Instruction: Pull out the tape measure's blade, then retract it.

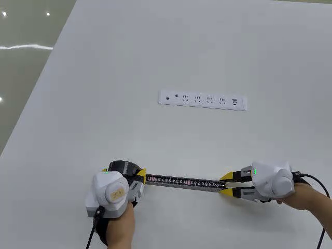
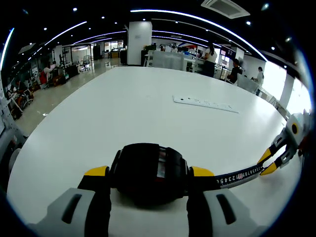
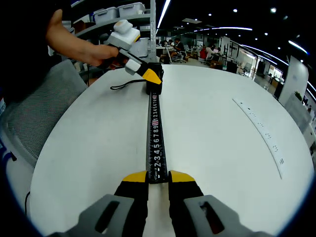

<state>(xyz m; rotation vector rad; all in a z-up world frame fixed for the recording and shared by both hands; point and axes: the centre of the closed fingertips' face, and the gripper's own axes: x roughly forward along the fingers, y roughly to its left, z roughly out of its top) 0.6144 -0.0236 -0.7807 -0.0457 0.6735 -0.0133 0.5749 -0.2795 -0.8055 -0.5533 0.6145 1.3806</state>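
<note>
Black blade (image 1: 184, 182) lies pulled out; we clamp the case (image 1: 123, 168) in left tongs (image 2: 149, 174) and pinch the blade's end in right tongs (image 3: 158, 177). We judge the pull done; next, feed it back slowly.

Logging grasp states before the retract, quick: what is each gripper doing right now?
Left gripper: shut on the tape measure case.
Right gripper: shut on the end of the pulled-out blade.

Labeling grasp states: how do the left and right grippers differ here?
The left gripper clamps the black tape measure case; the right gripper pinches the end of the pulled-out blade. The left gripper's jaws stand wide around the case; the right gripper's nearly meet. Both have yellow tips.
</note>
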